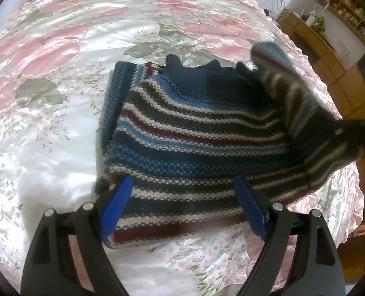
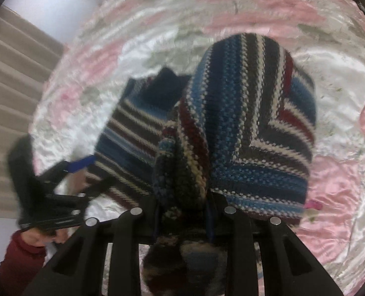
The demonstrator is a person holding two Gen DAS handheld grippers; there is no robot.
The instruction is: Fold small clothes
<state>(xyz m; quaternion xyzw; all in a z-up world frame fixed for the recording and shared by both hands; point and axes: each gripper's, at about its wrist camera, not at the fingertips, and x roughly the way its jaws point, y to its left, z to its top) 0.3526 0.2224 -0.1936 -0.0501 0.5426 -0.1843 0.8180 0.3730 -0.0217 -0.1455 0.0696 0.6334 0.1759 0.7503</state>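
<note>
A striped knit sweater (image 1: 194,133) in blue, white, grey and dark red lies on a floral satin bedspread (image 1: 59,49). Its left side is folded in. My left gripper (image 1: 182,209) is open low over the sweater's hem, one blue pad (image 1: 115,209) at the left edge and the other on the stripes. In the right wrist view, my right gripper (image 2: 183,212) is shut on a bunch of the sweater (image 2: 244,123). It holds the sweater's right side and sleeve up off the bed, blurred. The left gripper (image 2: 78,165) shows at the left of that view.
Wooden shelves and cabinets (image 1: 330,24) stand beyond the bed's far right. A beige curtain (image 2: 14,98) hangs on the left in the right wrist view. A person's hand and red sleeve (image 2: 22,259) hold the left gripper. Bedspread lies open all around the sweater.
</note>
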